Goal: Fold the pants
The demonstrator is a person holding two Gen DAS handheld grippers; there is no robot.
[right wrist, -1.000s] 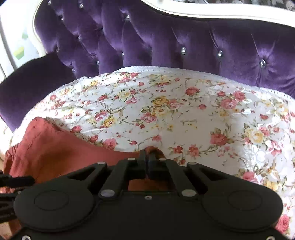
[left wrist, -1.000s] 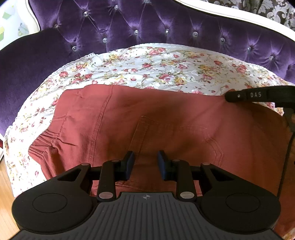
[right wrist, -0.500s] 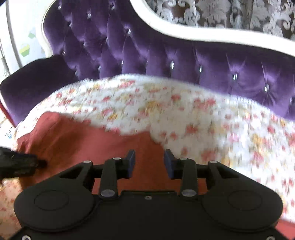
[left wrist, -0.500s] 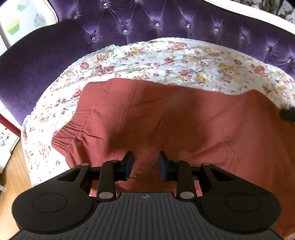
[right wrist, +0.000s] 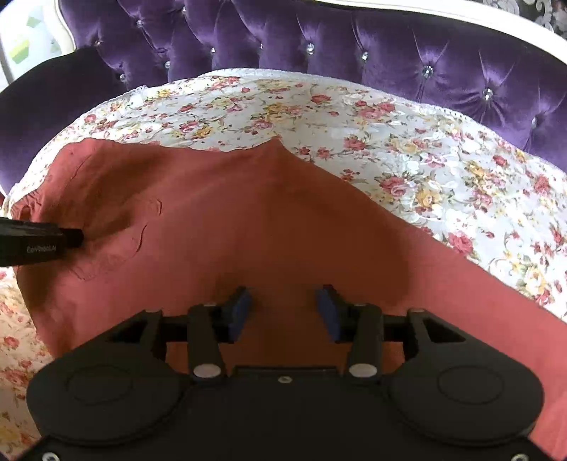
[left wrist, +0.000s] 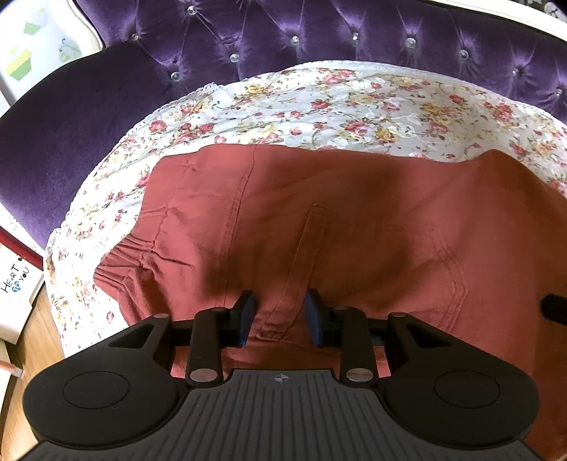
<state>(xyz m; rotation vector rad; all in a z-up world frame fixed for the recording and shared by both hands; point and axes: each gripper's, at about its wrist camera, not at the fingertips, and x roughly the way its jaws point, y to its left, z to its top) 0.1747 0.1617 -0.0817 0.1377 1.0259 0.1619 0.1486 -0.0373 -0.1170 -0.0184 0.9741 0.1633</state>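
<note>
Two grippers hang over a pair of rust-red pants [left wrist: 354,227] that lie spread on a flowered sheet [left wrist: 319,103], which covers the seat of a purple tufted sofa [left wrist: 283,32].

From the left wrist camera, the left gripper [left wrist: 280,315] is at 6 o'clock of the picture, and its blue pads [left wrist: 246,315] stand apart. A raised fold of the red cloth, near the lower corner of a sewn pocket, sits between them; I cannot tell if the pads press on it. The gathered waistband [left wrist: 124,255] is toward 9 o'clock, a long seam runs from 12 o'clock down toward the gripper, and the pocket outline is toward 3 o'clock. A black part of the other tool [left wrist: 554,308] shows at the 3 o'clock edge. Toward 8 o'clock, beside the sofa, some white boxes with print [left wrist: 17,283] stand on a wooden floor [left wrist: 32,340].

From the right wrist camera, the right gripper [right wrist: 283,312] is also at 6 o'clock. Its jaws have just been opening, and now the pads [right wrist: 327,312] stand well apart above flat cloth; nothing is clamped between them. The pants fill the picture from 9 o'clock to 5 o'clock, with a pointed corner of cloth [right wrist: 276,142] near 12 o'clock that lies on the sheet. The left gripper's black finger [right wrist: 39,241] comes in at 9 o'clock and touches the cloth there.
</note>
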